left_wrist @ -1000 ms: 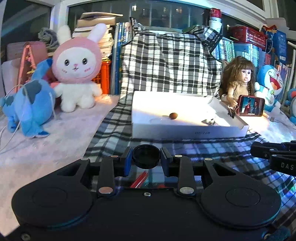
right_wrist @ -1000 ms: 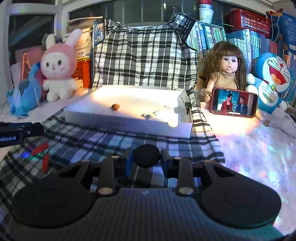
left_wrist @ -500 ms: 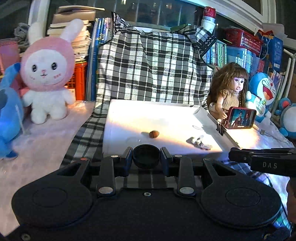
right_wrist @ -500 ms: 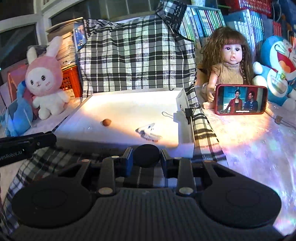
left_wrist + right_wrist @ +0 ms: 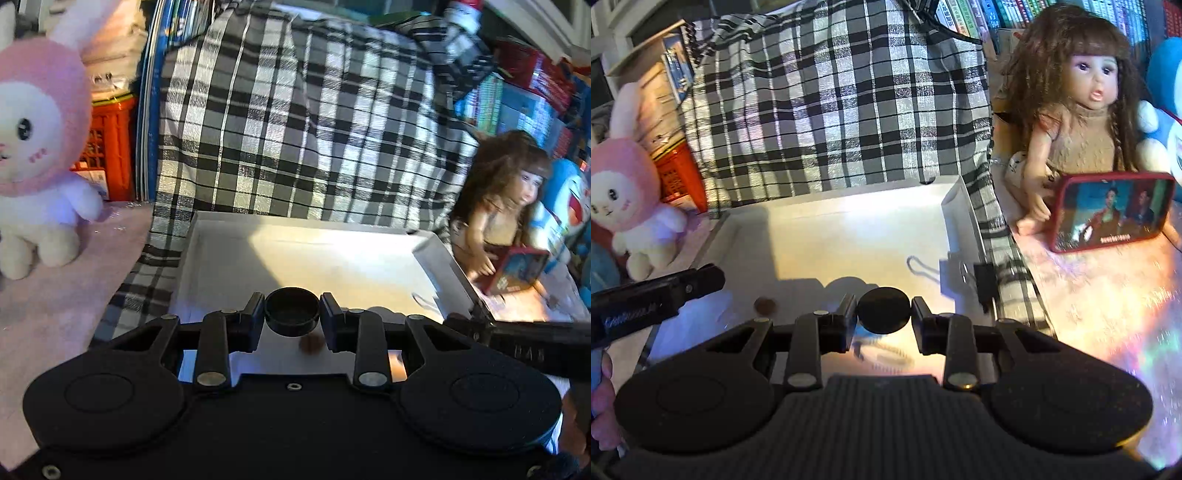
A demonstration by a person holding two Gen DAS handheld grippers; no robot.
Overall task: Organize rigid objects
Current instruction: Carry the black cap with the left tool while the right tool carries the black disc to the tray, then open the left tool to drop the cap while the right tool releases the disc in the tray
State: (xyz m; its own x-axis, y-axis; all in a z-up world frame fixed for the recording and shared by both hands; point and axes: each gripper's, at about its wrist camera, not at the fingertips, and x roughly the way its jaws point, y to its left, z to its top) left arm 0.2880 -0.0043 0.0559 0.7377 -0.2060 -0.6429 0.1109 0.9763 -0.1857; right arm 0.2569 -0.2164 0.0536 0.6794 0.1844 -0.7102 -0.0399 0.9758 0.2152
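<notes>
Evidently each gripper carries a small round black piece over the white box. The left gripper [image 5: 292, 316] has its jaws clamped on a black cap [image 5: 292, 311], hollow side up; the right gripper [image 5: 884, 313] has its jaws clamped on a black disc [image 5: 884, 311], flat face toward the camera. Both hang above the near part of the white box [image 5: 834, 206], which lies open on the plaid cloth [image 5: 849, 103].

Inside the box, a small brown round object [image 5: 765, 305] lies near the left side, just beside and below the left gripper's cap in the left wrist view. A pale clip-like item [image 5: 886, 354] sits at the near edge, blurred and half hidden by the right gripper. A wire binder clip [image 5: 962, 275] grips the right wall of the box.

Around the box, a pink rabbit plush [image 5: 37, 147] stands far left, a doll [image 5: 1078, 122] sits to the right with a red-cased phone [image 5: 1112, 212] propped before her, and books line the back.

My judgement is that this is the placing step: both pieces are over the box and not yet set down. The next move likely calls for lowering each to the box floor, clear of the brown object and the clip-like item, then opening the jaws so the round pieces do not roll.
</notes>
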